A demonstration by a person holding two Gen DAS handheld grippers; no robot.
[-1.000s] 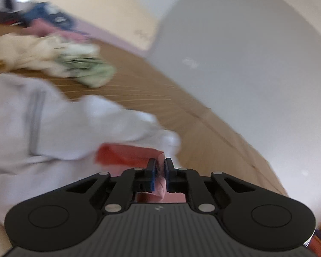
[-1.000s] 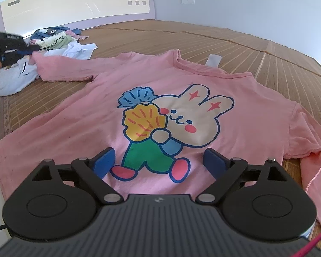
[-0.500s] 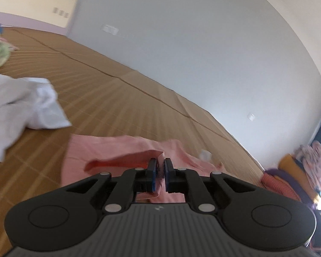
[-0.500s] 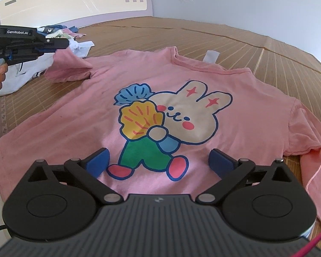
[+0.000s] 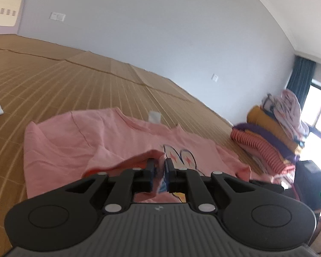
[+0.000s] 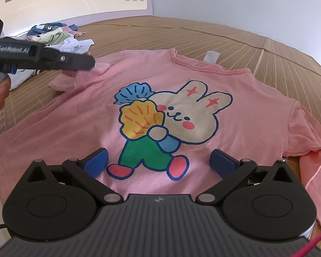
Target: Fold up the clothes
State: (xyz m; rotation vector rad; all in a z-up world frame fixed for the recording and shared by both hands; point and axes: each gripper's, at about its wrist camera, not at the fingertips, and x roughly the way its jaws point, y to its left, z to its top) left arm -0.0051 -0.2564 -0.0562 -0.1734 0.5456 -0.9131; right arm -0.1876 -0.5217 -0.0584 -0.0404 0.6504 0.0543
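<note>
While the pink bunny shirt (image 6: 235, 98) lies flat on the bamboo mat (image 6: 224, 40), the left hand-held gripper (image 5: 159, 169) pinches its sleeve above it; the right hand-held gripper (image 6: 158, 160) hovers spread wide over the hem.

Since 1 s ago, the left gripper (image 5: 159, 170), closed on the pink T-shirt's (image 6: 235, 81) left sleeve (image 6: 96, 69), has carried it from beside the unfolded clothes pile (image 6: 53, 35) rightward over the shirt's body.
</note>
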